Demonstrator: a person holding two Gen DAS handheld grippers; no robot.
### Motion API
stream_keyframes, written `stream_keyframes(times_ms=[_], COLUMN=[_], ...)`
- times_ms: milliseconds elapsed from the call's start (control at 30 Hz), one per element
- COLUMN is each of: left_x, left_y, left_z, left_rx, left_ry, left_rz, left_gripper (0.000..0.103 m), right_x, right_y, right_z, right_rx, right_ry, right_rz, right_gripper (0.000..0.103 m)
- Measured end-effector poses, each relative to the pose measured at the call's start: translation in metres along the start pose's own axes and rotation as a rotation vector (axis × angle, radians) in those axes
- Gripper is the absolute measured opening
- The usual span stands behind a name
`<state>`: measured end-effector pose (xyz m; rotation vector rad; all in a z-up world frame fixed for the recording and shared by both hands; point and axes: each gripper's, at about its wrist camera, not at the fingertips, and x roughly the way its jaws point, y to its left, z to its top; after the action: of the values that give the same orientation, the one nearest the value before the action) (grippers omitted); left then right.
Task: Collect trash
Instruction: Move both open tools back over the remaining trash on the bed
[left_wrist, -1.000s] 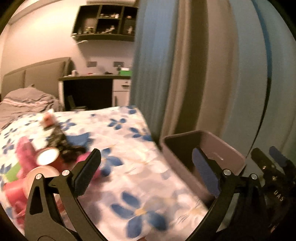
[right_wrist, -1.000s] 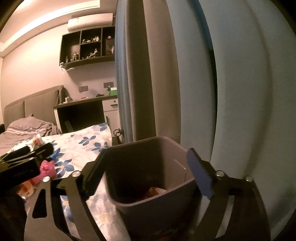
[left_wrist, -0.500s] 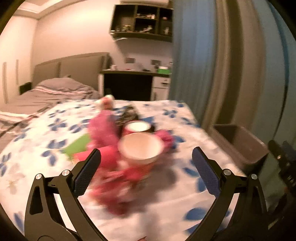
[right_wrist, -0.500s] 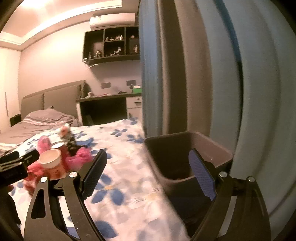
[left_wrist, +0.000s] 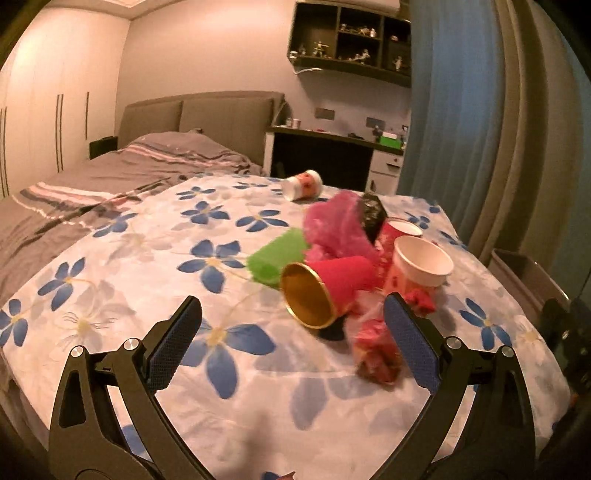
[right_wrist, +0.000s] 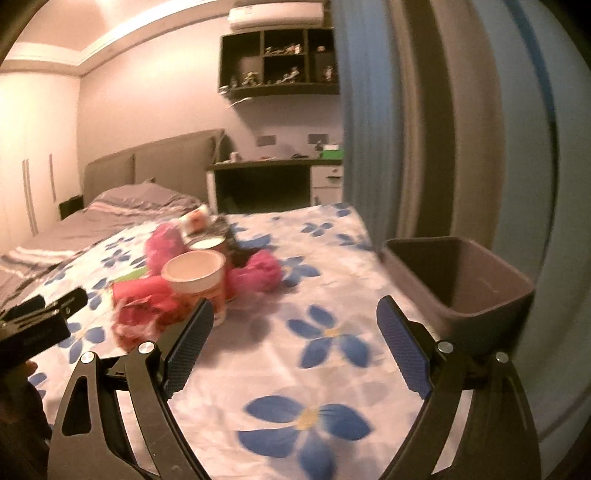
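The flowered surface (left_wrist: 229, 229) fills most of both views, where a second ago the curtain (right_wrist: 369, 140) and the bin took up much of each picture; both cameras have swung left toward the trash. The grey bed (left_wrist: 122, 173) with its padded headboard now lies far left in the left wrist view, more of it showing than before.

The brown bin (right_wrist: 480, 295) stands at the right edge of the surface. A second ago it sat right between the right tongs' fingers; now it is beyond and to the right of them, and in the left wrist view only its rim shows at the far right edge.

The trash heap lies on the right half of the surface: a crumpled pink bag (left_wrist: 336, 225), a green piece (left_wrist: 275, 258) to its left, a red cup with a gold inside (left_wrist: 325, 291) on its side, an upright white-lined paper cup (left_wrist: 421, 266) to its right, and a small red wrapper (left_wrist: 376, 354) nearest. Another cup (left_wrist: 303, 184) lies tipped over at the far side, apart from the heap.

The left tongs (left_wrist: 291, 347) stand wide apart and empty, the wrapper just inside the right finger; earlier the heap was off to their left. The right tongs (right_wrist: 295, 347) are likewise wide apart, with nothing between them.
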<state>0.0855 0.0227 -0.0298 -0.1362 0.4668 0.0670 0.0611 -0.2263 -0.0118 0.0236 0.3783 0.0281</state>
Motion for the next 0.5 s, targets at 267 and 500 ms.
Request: stream_keyframes(times_ms=[267, 500], left_x=[-0.002, -0.001], left_y=[0.031, 0.046], left_z=[0.002, 0.003], left_rx=[-0.049, -0.077], left_ry=[-0.018, -0.022], left_rz=[0.04, 0.05], left_gripper=[0.097, 0.097], right_x=[0.017, 0.035], right_y=[0.044, 0.08], right_z=[-0.006, -0.013], right_rx=[-0.044, -0.094], right_ry=[0.052, 0.129], right_rz=[0.072, 0.153], right_gripper=[0.086, 0.074])
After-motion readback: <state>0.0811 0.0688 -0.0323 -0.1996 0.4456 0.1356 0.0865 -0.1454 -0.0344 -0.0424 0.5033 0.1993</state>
